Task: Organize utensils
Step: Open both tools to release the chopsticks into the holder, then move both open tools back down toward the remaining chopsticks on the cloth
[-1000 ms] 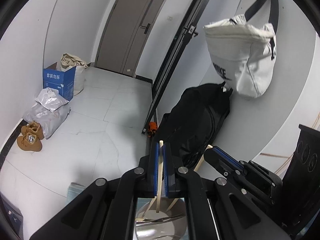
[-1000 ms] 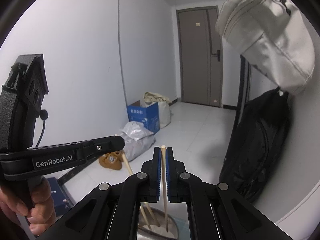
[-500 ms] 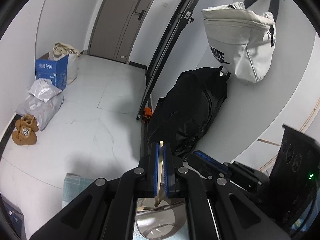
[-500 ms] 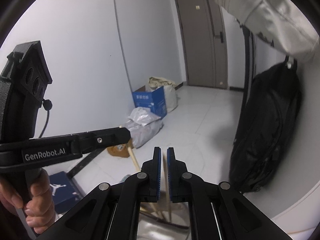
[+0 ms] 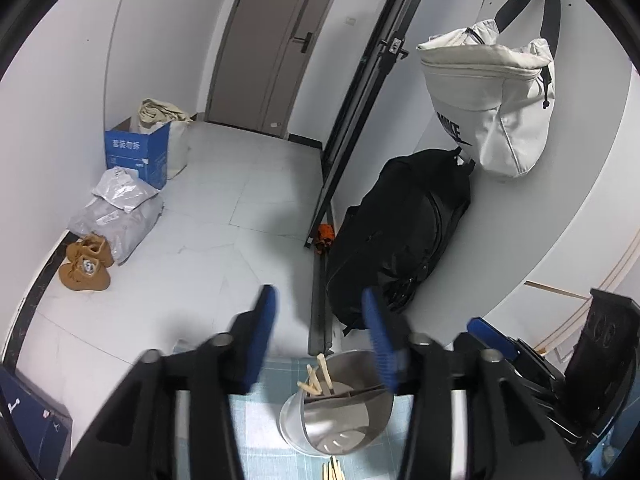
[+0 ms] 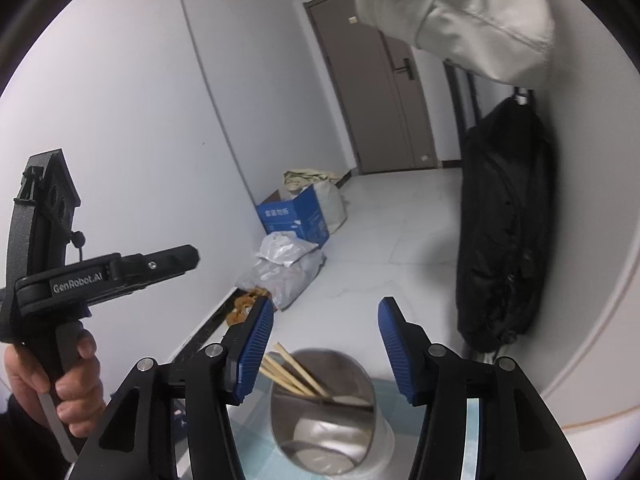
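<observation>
Left gripper (image 5: 318, 334): blue-padded fingers (image 5: 260, 344) spread wide, nothing between them. Right gripper (image 6: 326, 350): fingers (image 6: 254, 354) also spread wide, holding nothing.

Below and between both sets of fingers sits a metal utensil holder (image 5: 340, 404), a round steel cylinder with an inner divider, standing on a light teal mat (image 5: 256, 420). In the right wrist view the holder (image 6: 326, 408) is at 6 o'clock, with wooden chopsticks (image 6: 294, 374) leaning toward 10 o'clock inside its far compartment. In the left wrist view the chopstick tips (image 5: 318, 376) stick up from the compartment at the holder's 11 o'clock. More loose chopsticks (image 5: 332, 470) lie on the mat at the holder's 6 o'clock, only their ends visible at the frame edge.

In the right wrist view the left gripper body (image 6: 104, 276) shows at 9 o'clock, gripped by a hand (image 6: 68, 380).

Background: white tile floor (image 5: 224, 216), grey door (image 5: 276, 44) at 12 o'clock, blue cardboard box (image 5: 136, 154) and brown shoes (image 5: 86, 264) at 9-10 o'clock, black backpack (image 5: 400, 232) and white Nike bag (image 5: 488, 96) at 1-2 o'clock.
</observation>
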The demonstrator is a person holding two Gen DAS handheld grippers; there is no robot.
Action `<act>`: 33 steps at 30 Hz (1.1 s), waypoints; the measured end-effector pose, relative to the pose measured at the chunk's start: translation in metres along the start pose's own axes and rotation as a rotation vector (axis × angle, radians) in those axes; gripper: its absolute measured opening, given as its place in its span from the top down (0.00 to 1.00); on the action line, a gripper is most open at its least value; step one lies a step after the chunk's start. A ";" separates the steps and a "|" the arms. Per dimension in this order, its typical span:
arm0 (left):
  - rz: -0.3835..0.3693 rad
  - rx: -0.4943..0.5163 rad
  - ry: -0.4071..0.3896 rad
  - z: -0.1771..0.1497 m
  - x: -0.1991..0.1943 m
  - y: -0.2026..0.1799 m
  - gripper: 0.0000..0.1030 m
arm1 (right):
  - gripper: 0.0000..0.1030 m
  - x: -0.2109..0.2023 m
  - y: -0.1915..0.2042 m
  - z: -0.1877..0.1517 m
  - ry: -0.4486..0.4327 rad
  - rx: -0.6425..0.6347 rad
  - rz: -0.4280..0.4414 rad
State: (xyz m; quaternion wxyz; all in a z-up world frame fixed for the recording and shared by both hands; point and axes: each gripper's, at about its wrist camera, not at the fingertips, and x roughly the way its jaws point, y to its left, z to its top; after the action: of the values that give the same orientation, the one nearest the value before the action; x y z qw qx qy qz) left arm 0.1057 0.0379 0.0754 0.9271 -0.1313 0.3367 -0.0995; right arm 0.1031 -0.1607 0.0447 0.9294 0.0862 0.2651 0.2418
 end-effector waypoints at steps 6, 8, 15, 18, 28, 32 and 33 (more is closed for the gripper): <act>0.040 0.043 -0.027 -0.008 -0.023 -0.013 0.46 | 0.39 -0.032 0.003 -0.007 -0.038 0.026 -0.003; 0.044 0.046 -0.025 -0.011 -0.028 -0.016 0.46 | 0.38 -0.041 0.007 -0.009 -0.048 0.026 -0.004; 0.060 0.056 -0.031 -0.020 -0.047 -0.022 0.45 | 0.35 -0.067 0.017 -0.017 -0.066 0.026 -0.003; 0.063 0.067 -0.035 -0.026 -0.053 -0.028 0.44 | 0.35 -0.076 0.018 -0.022 -0.072 0.033 -0.005; 0.033 0.105 -0.015 -0.054 -0.068 -0.038 0.33 | 0.24 -0.100 0.021 -0.050 -0.058 0.053 -0.014; 0.035 0.116 0.001 -0.071 -0.066 -0.037 0.33 | 0.23 -0.104 0.015 -0.073 -0.041 0.081 -0.020; 0.040 0.116 0.013 -0.078 -0.063 -0.036 0.33 | 0.23 -0.103 0.014 -0.080 -0.031 0.087 -0.026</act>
State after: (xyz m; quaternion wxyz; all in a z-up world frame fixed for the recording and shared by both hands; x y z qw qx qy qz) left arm 0.0040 0.0074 0.0665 0.9328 -0.0700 0.3389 -0.1009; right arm -0.0217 -0.1972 0.0279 0.9317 0.1269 0.2623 0.2167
